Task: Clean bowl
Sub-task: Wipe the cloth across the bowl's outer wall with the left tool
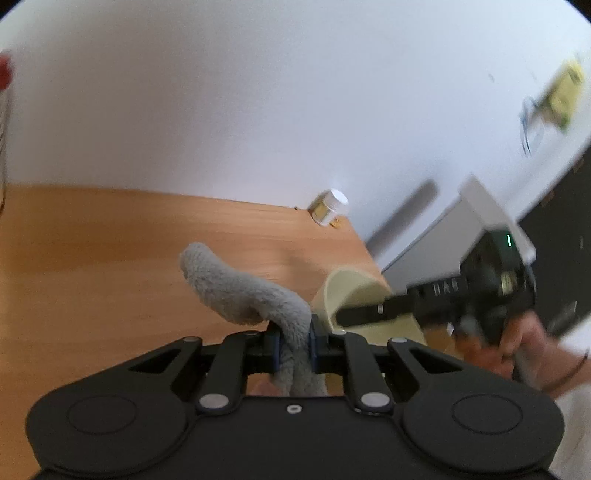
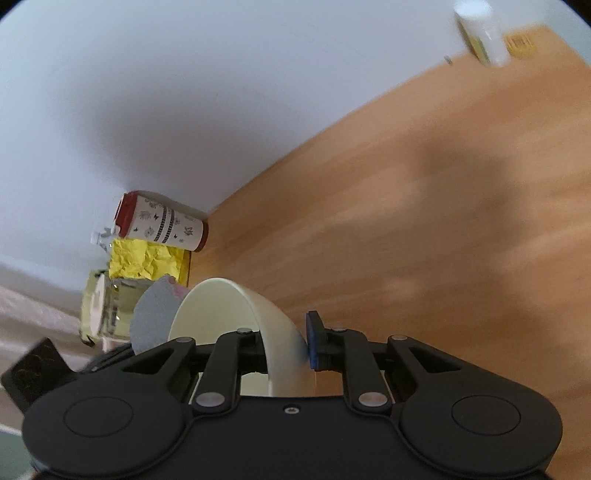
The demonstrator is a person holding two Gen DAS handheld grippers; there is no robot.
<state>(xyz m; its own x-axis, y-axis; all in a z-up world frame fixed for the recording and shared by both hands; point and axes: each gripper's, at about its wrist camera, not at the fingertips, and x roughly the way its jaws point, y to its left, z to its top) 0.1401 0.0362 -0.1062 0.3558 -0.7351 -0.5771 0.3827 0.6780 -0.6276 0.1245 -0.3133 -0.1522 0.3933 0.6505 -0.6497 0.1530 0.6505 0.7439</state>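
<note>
My left gripper (image 1: 294,341) is shut on a grey fluffy cloth (image 1: 240,288) that sticks up and curls to the left above the wooden table (image 1: 110,258). To its right, my right gripper (image 1: 354,314) is shut on the rim of a cream bowl (image 1: 351,291), held tilted above the table's right edge. In the right wrist view the cream bowl (image 2: 229,317) stands on edge between the jaws of my right gripper (image 2: 284,343), with a blue pad (image 2: 314,339) against its outer wall. The cloth is close to the bowl but apart from it.
A white-capped bottle (image 1: 328,208) stands at the table's back right corner by the white wall; it also shows in the right wrist view (image 2: 480,33). A patterned tumbler with a red lid (image 2: 162,221), crumpled yellow paper (image 2: 147,262) and a glass jar (image 2: 107,310) sit at the left.
</note>
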